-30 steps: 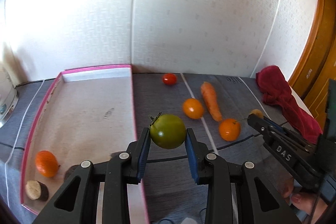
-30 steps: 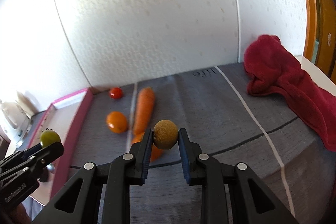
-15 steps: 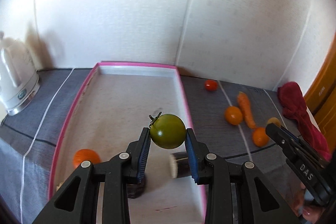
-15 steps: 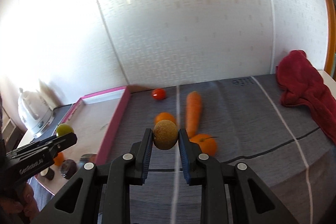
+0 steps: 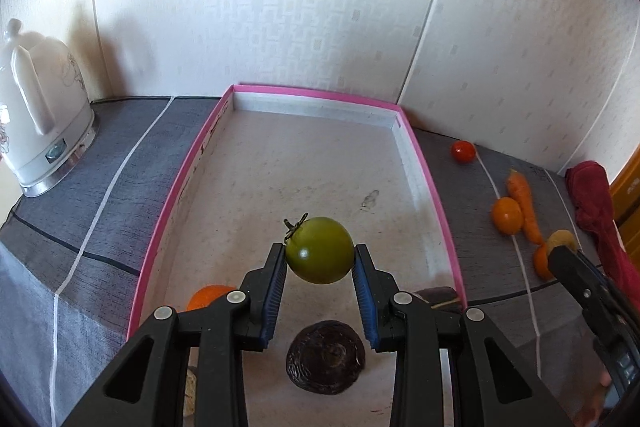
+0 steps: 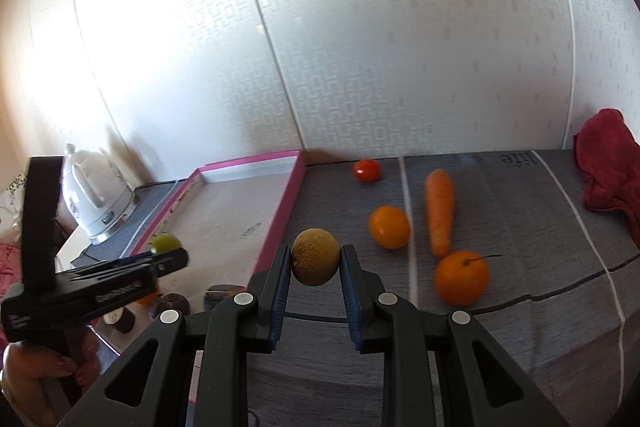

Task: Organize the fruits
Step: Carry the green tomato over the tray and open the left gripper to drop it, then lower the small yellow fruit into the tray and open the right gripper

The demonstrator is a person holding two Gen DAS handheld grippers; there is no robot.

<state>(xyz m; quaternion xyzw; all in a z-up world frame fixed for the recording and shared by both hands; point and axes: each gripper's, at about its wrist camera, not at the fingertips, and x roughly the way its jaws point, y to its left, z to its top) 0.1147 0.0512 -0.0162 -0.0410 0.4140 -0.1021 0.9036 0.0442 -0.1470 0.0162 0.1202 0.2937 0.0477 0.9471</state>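
Observation:
My left gripper [image 5: 320,263] is shut on a green tomato [image 5: 319,250] and holds it above the near half of the pink-rimmed tray [image 5: 416,155]. In the tray lie an orange fruit [image 5: 208,297], a dark wrinkled fruit [image 5: 325,357] and a dark piece [image 5: 434,295] near the right rim. My right gripper [image 6: 314,265] is shut on a brown round fruit [image 6: 315,261], above the grey cloth just right of the tray [image 6: 294,187]. On the cloth lie a red tomato [image 6: 366,170], a carrot [image 6: 439,211] and two orange fruits [image 6: 389,227] [image 6: 462,277].
A white kettle [image 5: 38,115] stands on the cloth left of the tray. A red towel [image 6: 612,167] lies at the far right. A papered wall closes the back. The left gripper with its tomato [image 6: 165,243] shows in the right wrist view, over the tray.
My left gripper has carried the green tomato leftward from the tray's right rim to above the tray. My right gripper has moved left with the brown fruit, closer to the tray.

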